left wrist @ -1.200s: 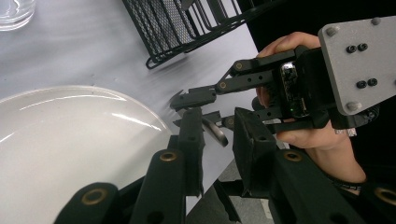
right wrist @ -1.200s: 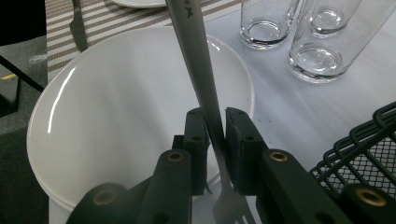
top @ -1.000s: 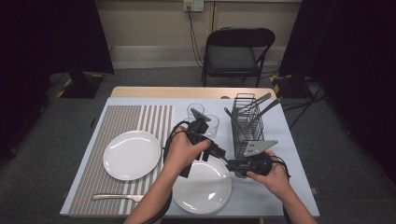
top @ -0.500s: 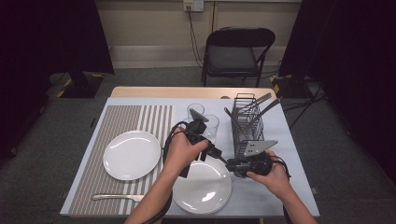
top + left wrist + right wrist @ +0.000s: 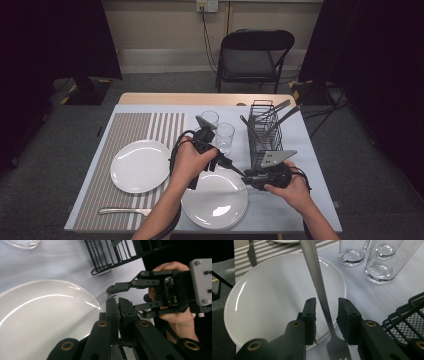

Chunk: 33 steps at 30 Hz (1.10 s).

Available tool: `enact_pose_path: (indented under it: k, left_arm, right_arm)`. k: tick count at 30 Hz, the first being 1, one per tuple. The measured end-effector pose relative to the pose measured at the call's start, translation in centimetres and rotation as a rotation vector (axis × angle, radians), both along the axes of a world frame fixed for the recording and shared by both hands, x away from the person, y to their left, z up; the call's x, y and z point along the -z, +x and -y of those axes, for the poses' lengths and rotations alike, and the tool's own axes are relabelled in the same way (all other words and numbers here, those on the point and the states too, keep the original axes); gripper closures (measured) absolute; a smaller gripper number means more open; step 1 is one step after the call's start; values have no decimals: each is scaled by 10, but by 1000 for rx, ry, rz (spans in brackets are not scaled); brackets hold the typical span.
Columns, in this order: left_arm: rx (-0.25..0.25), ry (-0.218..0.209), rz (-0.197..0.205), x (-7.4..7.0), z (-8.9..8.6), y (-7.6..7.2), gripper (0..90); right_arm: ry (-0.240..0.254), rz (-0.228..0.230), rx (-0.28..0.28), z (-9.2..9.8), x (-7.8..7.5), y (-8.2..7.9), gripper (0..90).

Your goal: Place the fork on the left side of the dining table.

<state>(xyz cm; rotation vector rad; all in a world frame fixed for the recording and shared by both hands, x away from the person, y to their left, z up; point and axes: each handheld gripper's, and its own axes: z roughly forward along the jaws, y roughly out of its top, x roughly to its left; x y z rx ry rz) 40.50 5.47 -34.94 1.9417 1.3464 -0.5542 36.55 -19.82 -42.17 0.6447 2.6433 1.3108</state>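
A silver fork point(image 5: 319, 287) runs between my two grippers above the near white plate point(image 5: 215, 205). My left gripper point(image 5: 227, 162) comes in from the left, its jaws point(image 5: 118, 302) shut tight on the fork's handle end. From the right, my right gripper point(image 5: 248, 177) faces it. Its jaws point(image 5: 326, 307) have just been opening and now stand on either side of the fork's neck, with a gap on both sides. The tines point toward the right gripper's camera.
A second white plate point(image 5: 140, 165) lies on the striped mat at the left, with a piece of cutlery point(image 5: 125, 211) near the front edge. Two clear glasses point(image 5: 225, 136) stand behind the grippers. A black wire rack point(image 5: 265, 135) holding utensils is at the right.
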Motion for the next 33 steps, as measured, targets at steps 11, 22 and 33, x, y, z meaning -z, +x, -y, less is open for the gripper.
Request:
enact_pose_path:
  k: [11, 22, 33]
  left_arm:
    - [-4, -53, 51, -15, -17, 0, 872]
    - [-31, -94, 84, -21, -25, 4, 873]
    - [-66, -84, 109, -23, -25, 7, 874]
  right_arm:
    - [27, -3, -38, -5, -9, -5, 674]
    - [54, 5, -64, -11, -15, -10, 659]
    - [63, -6, -74, -20, -16, -13, 631]
